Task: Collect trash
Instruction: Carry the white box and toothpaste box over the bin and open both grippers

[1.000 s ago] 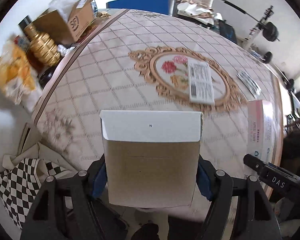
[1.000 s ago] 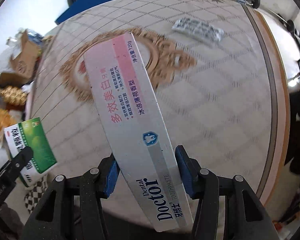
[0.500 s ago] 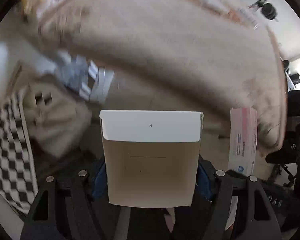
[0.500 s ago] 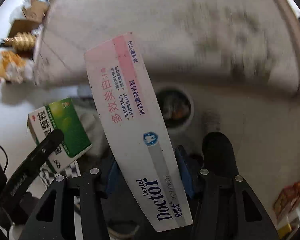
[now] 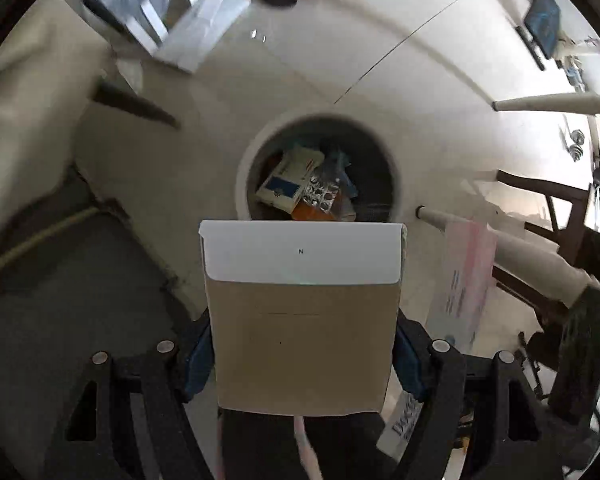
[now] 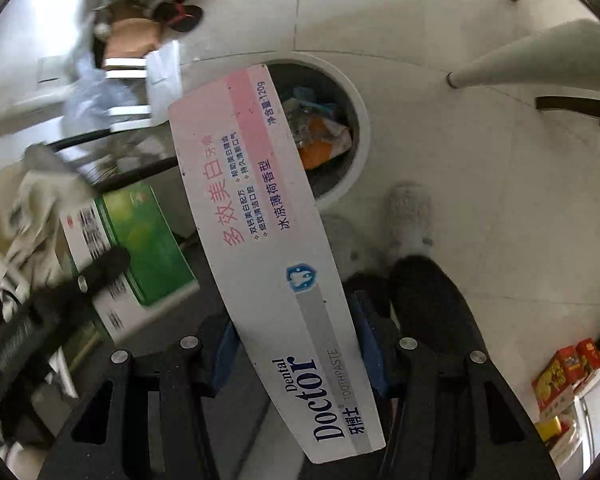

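Note:
My left gripper (image 5: 302, 356) is shut on a flat box (image 5: 300, 312), brown cardboard with a white flap on this side; the right wrist view shows its green face (image 6: 140, 252). It hangs above the floor, just short of a round white trash bin (image 5: 244, 176) that holds several boxes and a blister pack. My right gripper (image 6: 296, 344) is shut on a long white and pink toothpaste box (image 6: 260, 224), whose far end overlaps the bin's rim (image 6: 364, 128). The toothpaste box also shows in the left wrist view (image 5: 460, 284).
White tiled floor (image 5: 420, 92) surrounds the bin. White table legs (image 5: 540, 256) and dark chair legs (image 5: 556, 200) stand to the right. The person's shoe (image 6: 410, 216) and dark trouser leg (image 6: 432, 304) are beside the bin. Cloth and bags (image 6: 24, 200) lie left.
Both grippers have swung down from the patterned tabletop to the floor, still holding their boxes. The trash bin has come into view in front of both.

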